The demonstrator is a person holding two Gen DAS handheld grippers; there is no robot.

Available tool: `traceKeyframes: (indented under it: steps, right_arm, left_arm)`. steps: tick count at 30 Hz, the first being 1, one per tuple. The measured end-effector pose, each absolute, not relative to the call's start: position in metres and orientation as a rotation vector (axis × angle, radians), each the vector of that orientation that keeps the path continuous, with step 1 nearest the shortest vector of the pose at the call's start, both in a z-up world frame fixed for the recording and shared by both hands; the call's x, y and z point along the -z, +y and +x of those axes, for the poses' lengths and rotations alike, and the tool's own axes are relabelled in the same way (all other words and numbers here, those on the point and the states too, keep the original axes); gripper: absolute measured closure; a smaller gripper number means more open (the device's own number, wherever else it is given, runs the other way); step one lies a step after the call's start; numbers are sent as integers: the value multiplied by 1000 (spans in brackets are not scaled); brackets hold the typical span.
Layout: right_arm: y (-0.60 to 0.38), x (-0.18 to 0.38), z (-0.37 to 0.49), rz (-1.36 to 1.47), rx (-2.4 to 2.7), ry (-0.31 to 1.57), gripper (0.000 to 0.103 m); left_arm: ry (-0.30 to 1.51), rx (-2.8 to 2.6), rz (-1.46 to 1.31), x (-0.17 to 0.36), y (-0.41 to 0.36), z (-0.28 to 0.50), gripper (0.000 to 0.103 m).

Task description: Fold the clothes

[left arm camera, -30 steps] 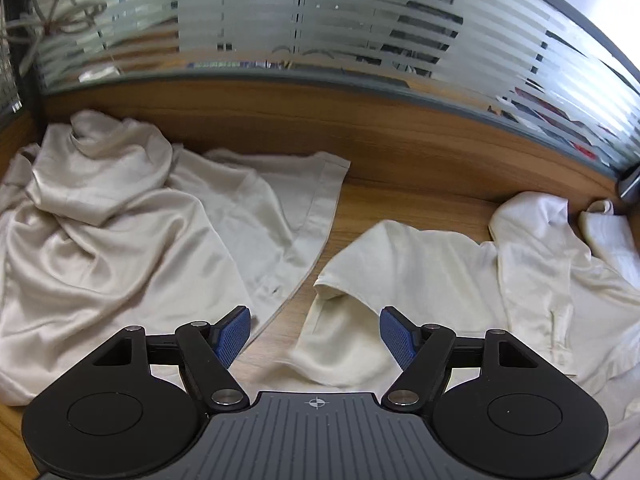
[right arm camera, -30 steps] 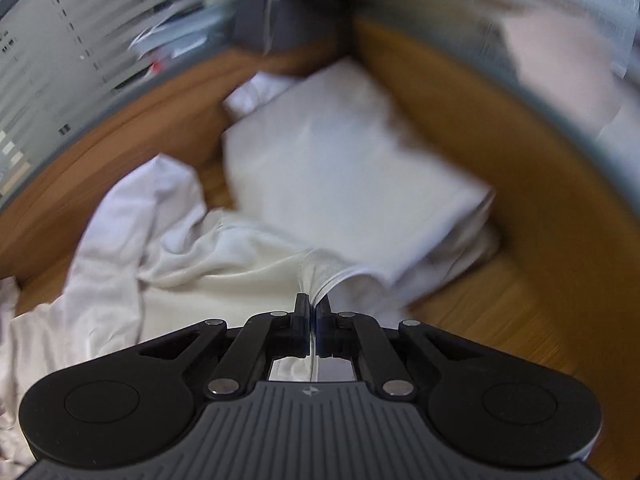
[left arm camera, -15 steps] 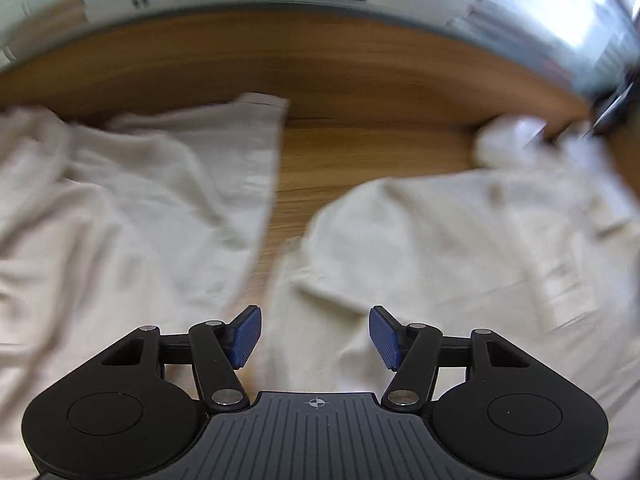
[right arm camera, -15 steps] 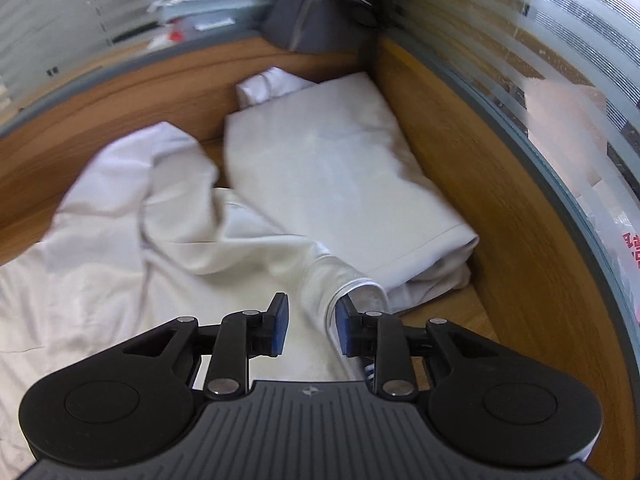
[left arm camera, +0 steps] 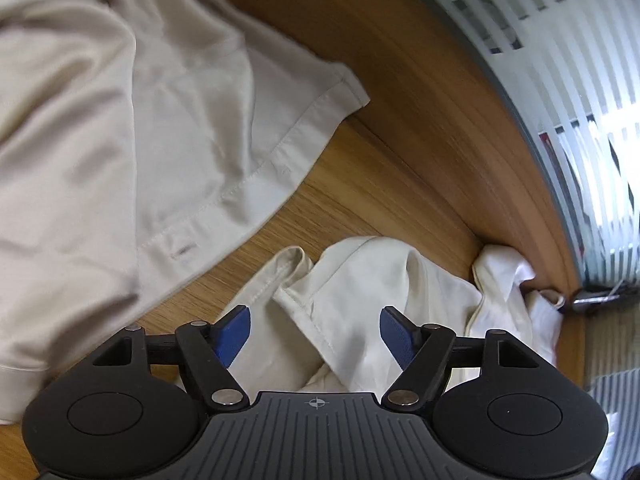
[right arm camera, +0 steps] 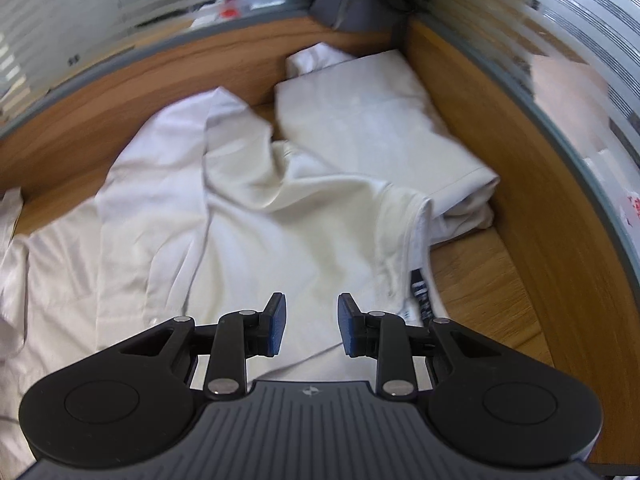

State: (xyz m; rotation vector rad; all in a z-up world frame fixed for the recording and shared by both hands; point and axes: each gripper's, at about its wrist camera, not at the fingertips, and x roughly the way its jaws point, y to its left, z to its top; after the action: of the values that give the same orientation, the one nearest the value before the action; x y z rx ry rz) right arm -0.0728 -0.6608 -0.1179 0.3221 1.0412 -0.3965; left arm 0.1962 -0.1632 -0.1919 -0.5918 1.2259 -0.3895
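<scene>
A cream shirt (left arm camera: 360, 280) lies crumpled on the wooden desk (left arm camera: 360, 184), with a folded hem edge pointing at my left gripper (left arm camera: 314, 320). That gripper hovers just over the shirt; its jaws are opening, and the cloth lies under the gap without either pad pressing on it. In the right wrist view the same shirt (right arm camera: 240, 208) is spread out, its short sleeve (right arm camera: 404, 216) resting against a folded white garment (right arm camera: 360, 112). My right gripper (right arm camera: 310, 312) is open above the shirt's body with nothing between its pads.
A larger beige satin garment (left arm camera: 100, 140) covers the desk's left side. A wooden back wall (left arm camera: 440, 100) and frosted striped glass (right arm camera: 520, 40) enclose the desk corner. Bare wood (right arm camera: 480, 292) shows right of the shirt. A dark label (right arm camera: 420, 296) sits under the sleeve.
My right gripper opened and let go of the sleeve, then drew back across the shirt. My left gripper dropped toward the cream shirt and rolled, so its view now tilts.
</scene>
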Motion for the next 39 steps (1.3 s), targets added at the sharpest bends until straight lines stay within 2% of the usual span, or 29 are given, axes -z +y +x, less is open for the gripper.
traceKeyframes:
  steps: [1,2,3,4,5,10,16,18,19,20,21,25,31,39]
  right_arm:
    - [-657,118,-71,311,383,1046,71]
    - [-653,118,-68,300,369,1048,71]
    - [-650,117,-66,294,356,1047,71]
    - [-647,116,-64,290,344,1045,71]
    - [-645,115,-61,287,335,1043,71]
    - [-640,111,-54,281,311,1029,71]
    - [-641,119,-56,293,308,1033,71]
    - [-640,121,-58,299,307,1034,71]
    - [-640,122,-59,302,305,1034,71]
    - [-639,123,-61,303,302,1034,71]
    - [-638,123,-62,302,298,1034,71]
    - [-634,125,-67,295,289,1033,71]
    - [-634,129,-73,299,299,1029,71]
    - [-630,137,-85,291,307,1056,71]
  left_arm:
    - [1222,400,-619,194,-164,199,35]
    - [1221,407,-646,195,-165,202,61]
    - [1220,407,-672,197,-165,206,82]
    - [1209,403,-693,196,-166,210,95]
    - [1171,390,-696,192,-166,213,96]
    - [1046,364,-561,156,-168,243,97]
    - [1068,346,-333,141,-178,282,96]
    - [1077,328,-276,140,-180,291,81]
    - [1069,316,-262,138,-178,294,64]
    - [1036,303,-275,132,-174,294,54]
    - [1008,294,-292,126,-168,294,52]
    - [979,309,-324,111,-149,280,50]
    - [994,370,-191,104,-141,233,48]
    - [1049,434,37,129,-151,152,40]
